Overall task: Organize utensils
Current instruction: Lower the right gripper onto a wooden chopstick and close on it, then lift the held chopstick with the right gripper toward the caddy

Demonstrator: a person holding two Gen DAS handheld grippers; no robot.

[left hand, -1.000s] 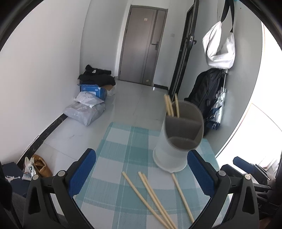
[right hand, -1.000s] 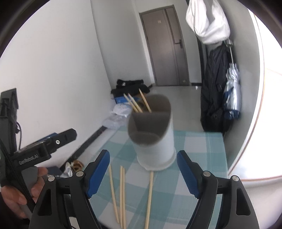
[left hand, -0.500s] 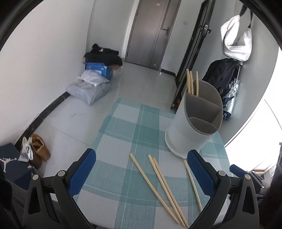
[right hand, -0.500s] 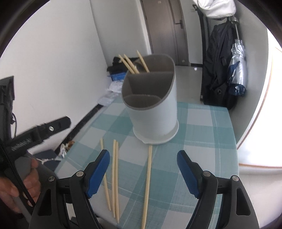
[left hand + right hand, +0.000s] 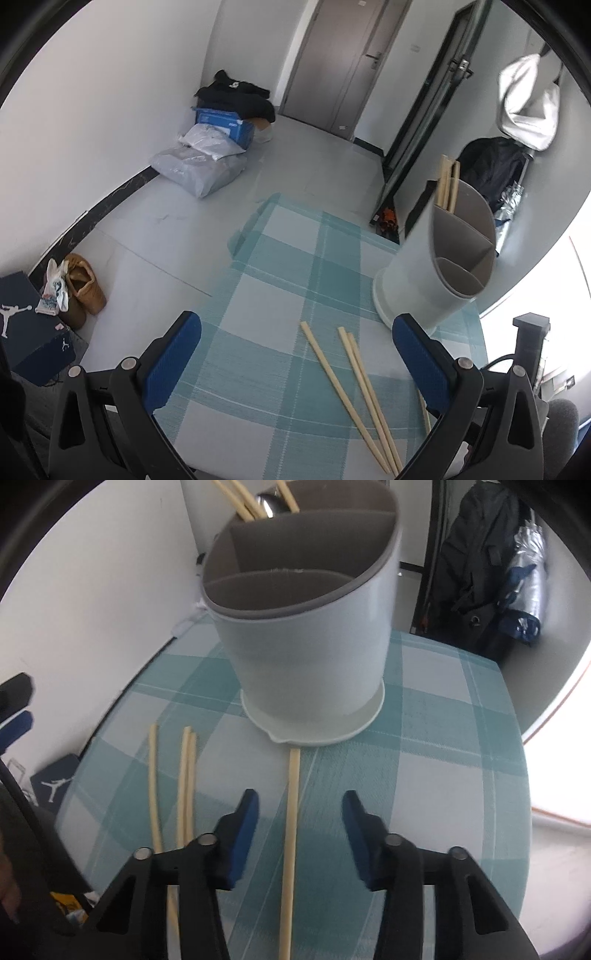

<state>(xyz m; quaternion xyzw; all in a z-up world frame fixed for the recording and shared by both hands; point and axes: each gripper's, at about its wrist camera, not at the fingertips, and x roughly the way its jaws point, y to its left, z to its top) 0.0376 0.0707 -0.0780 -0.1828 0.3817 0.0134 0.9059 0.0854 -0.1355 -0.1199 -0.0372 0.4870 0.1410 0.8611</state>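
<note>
From the left wrist, the left gripper point(image 5: 295, 354) hangs open and empty above the near edge of the checked cloth point(image 5: 258, 314); over the last second its view has swung left, so the holder point(image 5: 439, 258) now sits far right and three loose chopsticks point(image 5: 354, 387) lie between the blue pads, nearer the right one. A fourth stick seems to peek out behind the right finger, though the finger hides most of it. From the right wrist the change is larger — the right gripper point(image 5: 299, 830) has dropped low and narrowed its jaws, which are still apart and holding nothing, and now straddle a single chopstick point(image 5: 290, 834) whose far tip almost touches the holder's base point(image 5: 314, 731). Three more sticks point(image 5: 184, 775) lie to the left. Several chopsticks and what looks like a spoon already stand in the holder's far compartment — so this reads as the start of the next pick, with four sticks left.
</note>
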